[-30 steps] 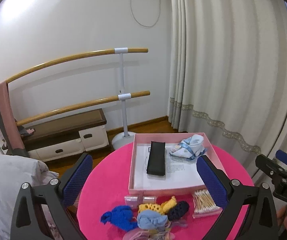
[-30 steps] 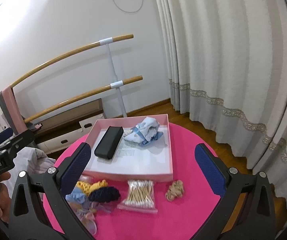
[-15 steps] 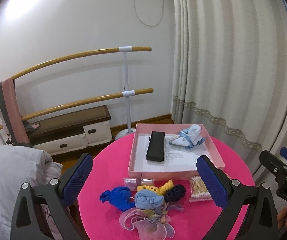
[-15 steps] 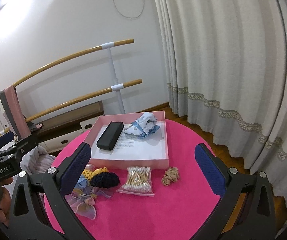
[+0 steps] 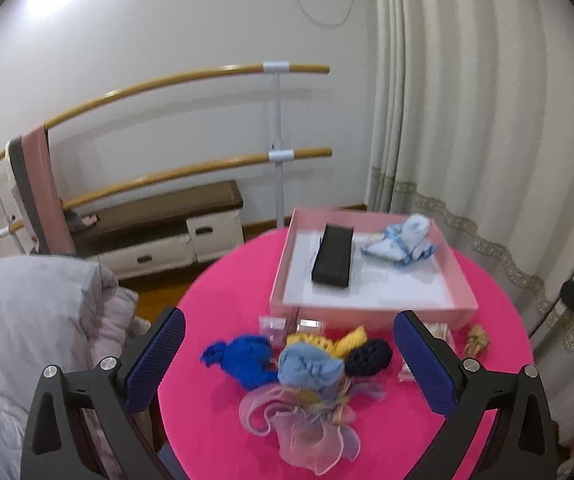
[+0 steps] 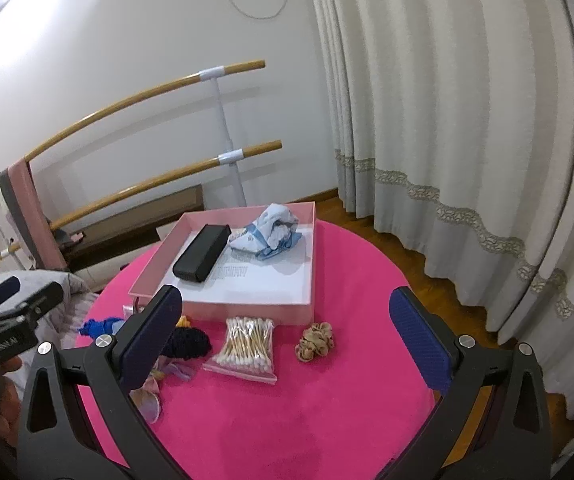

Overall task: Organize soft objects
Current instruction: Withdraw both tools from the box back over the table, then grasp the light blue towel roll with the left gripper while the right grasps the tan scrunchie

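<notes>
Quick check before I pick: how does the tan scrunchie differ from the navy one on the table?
The tan scrunchie lies alone on the pink table, right of the cotton swab bag; the navy scrunchie sits left of that bag, against the pile of other hair pieces. The tan one looks smooth and smaller; the navy one looks knitted and bulkier. Both lie outside the pink box, ungripped.

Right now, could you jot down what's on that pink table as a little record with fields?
Surface: round pink table
Tray: pink tray holding a black case and a blue-white cloth
Loose soft items: beige scrunchie, navy scrunchie, royal blue scrunchie, light blue scrunchie
Other: bag of cotton swabs
Left claw: open, empty
Right claw: open, empty
</notes>
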`<action>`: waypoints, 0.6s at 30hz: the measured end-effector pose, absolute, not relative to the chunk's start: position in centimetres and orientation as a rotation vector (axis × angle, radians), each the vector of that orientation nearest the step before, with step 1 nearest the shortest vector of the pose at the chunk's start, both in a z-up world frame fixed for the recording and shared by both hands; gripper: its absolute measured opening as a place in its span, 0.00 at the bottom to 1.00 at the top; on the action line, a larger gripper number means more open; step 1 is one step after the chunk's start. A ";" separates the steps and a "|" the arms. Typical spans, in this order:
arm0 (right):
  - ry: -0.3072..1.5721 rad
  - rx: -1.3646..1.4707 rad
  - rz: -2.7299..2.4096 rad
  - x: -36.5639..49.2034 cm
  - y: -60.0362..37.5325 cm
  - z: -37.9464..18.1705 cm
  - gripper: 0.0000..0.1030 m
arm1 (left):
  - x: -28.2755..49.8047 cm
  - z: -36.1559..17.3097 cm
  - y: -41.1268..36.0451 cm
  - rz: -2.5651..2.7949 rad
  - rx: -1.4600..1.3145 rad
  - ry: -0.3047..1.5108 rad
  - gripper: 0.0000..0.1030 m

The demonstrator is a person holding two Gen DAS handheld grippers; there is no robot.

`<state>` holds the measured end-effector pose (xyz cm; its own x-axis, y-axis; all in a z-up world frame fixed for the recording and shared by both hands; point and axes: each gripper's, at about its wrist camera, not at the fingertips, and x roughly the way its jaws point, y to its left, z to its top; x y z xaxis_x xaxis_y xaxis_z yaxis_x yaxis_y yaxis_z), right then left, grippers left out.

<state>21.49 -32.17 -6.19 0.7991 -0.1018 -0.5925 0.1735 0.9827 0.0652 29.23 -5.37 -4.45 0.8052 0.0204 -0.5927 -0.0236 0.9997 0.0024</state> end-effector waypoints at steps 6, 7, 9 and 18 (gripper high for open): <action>0.667 0.148 -0.190 21.6 -32.6 -8.3 1.00 | 29.9 -7.6 -5.3 -0.005 0.047 0.715 1.00; 0.680 0.159 -0.200 21.7 -32.7 -8.9 1.00 | 30.1 -8.3 -5.3 -0.021 0.052 0.731 1.00; 0.698 0.171 -0.218 21.9 -32.7 -9.9 1.00 | 30.8 -9.5 -5.1 -0.035 0.070 0.747 1.00; 0.788 0.161 -0.244 24.0 -31.5 -13.1 1.00 | 36.0 -13.4 -3.4 -0.081 0.066 0.798 1.00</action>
<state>23.98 -31.51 -13.11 0.6791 -0.1561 -0.7173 0.2760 0.9597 0.0524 35.96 -3.42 -13.41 0.6952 -0.0474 -0.7172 0.0974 0.9948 0.0287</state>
